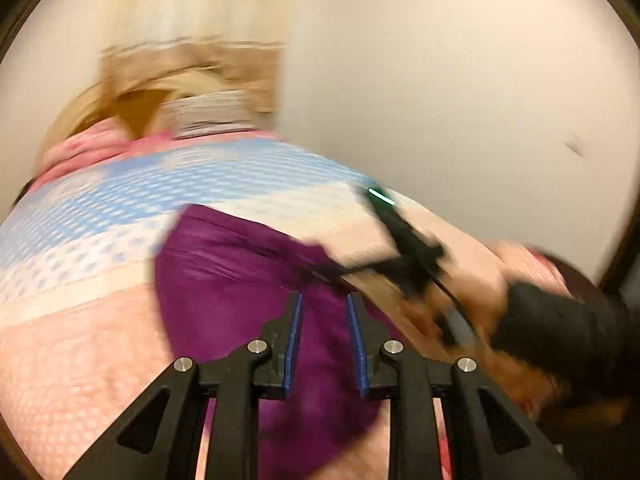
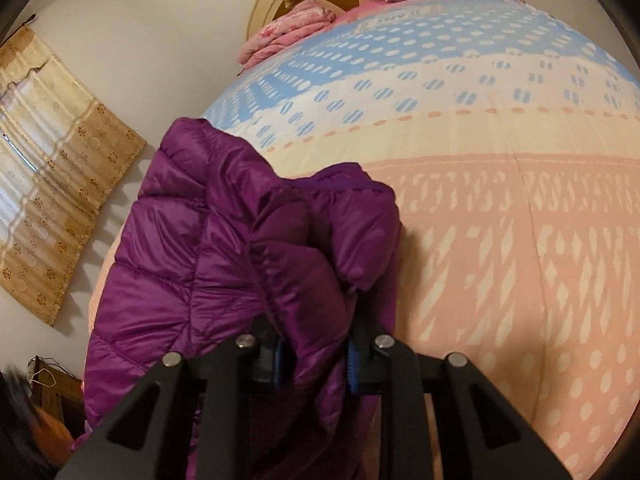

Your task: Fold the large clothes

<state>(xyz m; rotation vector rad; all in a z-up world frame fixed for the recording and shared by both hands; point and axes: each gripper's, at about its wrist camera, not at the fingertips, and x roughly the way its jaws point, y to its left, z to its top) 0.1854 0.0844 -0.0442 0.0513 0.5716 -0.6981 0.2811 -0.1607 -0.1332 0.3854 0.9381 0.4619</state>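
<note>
Purple puffer jacket (image 2: 224,240) on patterned bedspread (image 2: 500,208); right gripper (image 2: 316,364) jaws clamp it; left gripper (image 1: 323,344) jaws apart; no readable writing.

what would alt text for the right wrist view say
The right gripper is shut on a bunched fold of a purple puffer jacket lying on a bed with a pink, cream and blue patterned cover. Gold curtains hang at left.
</note>
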